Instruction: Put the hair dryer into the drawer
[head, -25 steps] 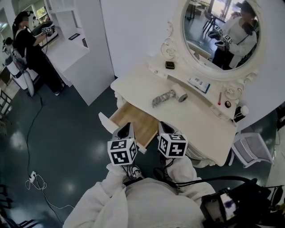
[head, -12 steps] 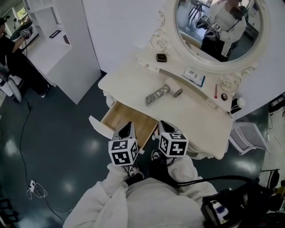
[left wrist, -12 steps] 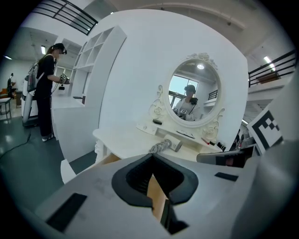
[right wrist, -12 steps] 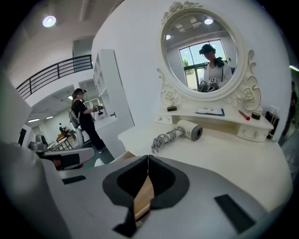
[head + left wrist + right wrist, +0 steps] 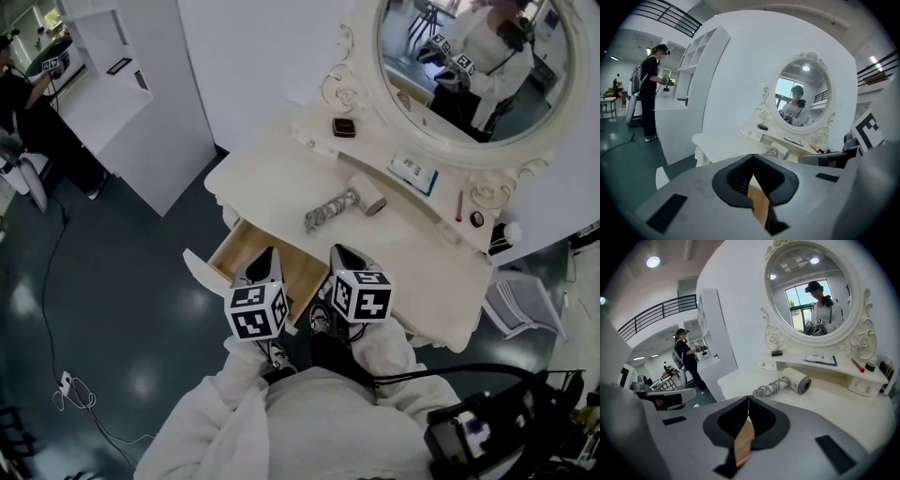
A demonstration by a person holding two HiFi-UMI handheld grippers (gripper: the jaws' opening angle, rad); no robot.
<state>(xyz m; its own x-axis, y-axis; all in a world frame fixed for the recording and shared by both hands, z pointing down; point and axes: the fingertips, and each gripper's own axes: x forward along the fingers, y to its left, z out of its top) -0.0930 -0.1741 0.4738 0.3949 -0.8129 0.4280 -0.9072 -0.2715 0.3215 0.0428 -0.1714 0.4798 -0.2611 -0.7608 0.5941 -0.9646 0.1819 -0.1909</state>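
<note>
A: Your drawer (image 5: 251, 255) stands open under the tabletop's (image 5: 272, 178) front edge. The hair dryer (image 5: 352, 203) lies on that tabletop below the mirror, its cord coiled beside it, well apart from both of your grippers.

B: And your left gripper (image 5: 267, 258) and right gripper (image 5: 339, 255) hang over the drawer, jaws pressed together on nothing. You're at the reach, I'd judge: spread one gripper's jaws wide, go forward to the dryer's body, and mind the cord as you lift.
</note>
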